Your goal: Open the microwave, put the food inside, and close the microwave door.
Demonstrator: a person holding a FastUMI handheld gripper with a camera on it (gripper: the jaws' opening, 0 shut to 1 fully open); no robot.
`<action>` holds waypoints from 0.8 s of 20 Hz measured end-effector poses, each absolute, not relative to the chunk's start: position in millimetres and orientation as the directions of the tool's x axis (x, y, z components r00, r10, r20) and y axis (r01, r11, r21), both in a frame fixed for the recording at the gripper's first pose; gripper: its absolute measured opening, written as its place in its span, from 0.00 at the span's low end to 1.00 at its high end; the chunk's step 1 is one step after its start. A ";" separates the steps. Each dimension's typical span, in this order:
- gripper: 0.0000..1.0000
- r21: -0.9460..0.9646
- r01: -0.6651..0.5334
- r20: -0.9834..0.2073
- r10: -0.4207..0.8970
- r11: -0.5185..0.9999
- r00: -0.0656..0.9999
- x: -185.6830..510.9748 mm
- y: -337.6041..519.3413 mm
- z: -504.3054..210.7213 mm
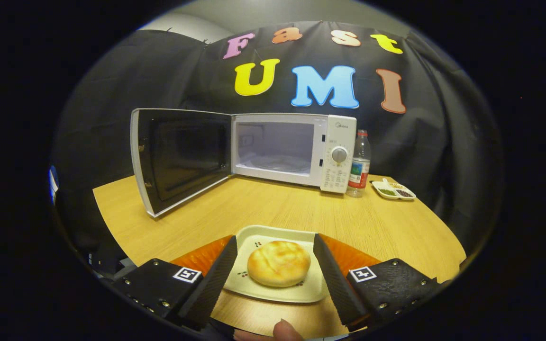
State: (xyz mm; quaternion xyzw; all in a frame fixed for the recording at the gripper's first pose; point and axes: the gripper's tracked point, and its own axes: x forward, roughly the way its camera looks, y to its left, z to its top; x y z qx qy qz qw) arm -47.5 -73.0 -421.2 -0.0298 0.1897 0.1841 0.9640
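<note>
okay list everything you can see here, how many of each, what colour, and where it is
microwave: one, white, at the back of the table, door swung wide open
bottle: one, clear with a red cap, right beside the microwave
divided dish: one, white, small fillings inside, right of the bottle
plate: one, white, near edge of the table, between the fingers
bun: one, golden, on the plate
table: one, light wood
fingertip: one, person's, below the plate
gripper: one, open, fingers on either side of the plate
</note>
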 end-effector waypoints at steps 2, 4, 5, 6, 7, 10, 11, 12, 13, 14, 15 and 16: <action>0.98 0.022 -0.358 -0.400 0.336 0.934 0.852 -45.1 -72.7 -433.8; 0.98 0.031 -0.355 -0.421 0.335 0.934 0.843 -44.3 -71.4 -445.5; 0.98 0.038 -0.355 -0.442 0.334 0.934 0.833 -45.5 -68.3 -455.6; 0.98 0.036 -0.353 -0.453 0.330 0.935 0.828 -44.5 -69.1 -461.0; 0.98 0.034 -0.351 -0.462 0.326 0.936 0.825 -44.5 -67.3 -464.3; 0.96 0.051 -0.368 -0.461 0.348 0.929 0.816 -46.1 -65.4 -461.6; 0.93 0.071 -0.367 -0.470 0.356 0.927 0.808 -45.7 -65.5 -463.6; 0.88 0.092 -0.361 -0.475 0.360 0.928 0.803 -45.1 -67.2 -461.3; 0.80 0.124 -0.363 -0.473 0.376 0.924 0.797 -45.9 -65.5 -457.5; 0.79 0.155 -0.377 -0.461 0.404 0.913 0.790 -48.4 -60.4 -449.2; 0.75 0.189 -0.393 -0.438 0.436 0.900 0.787 -51.1 -53.3 -435.9; 0.70 0.222 -0.415 -0.415 0.471 0.882 0.778 -53.0 -43.7 -423.9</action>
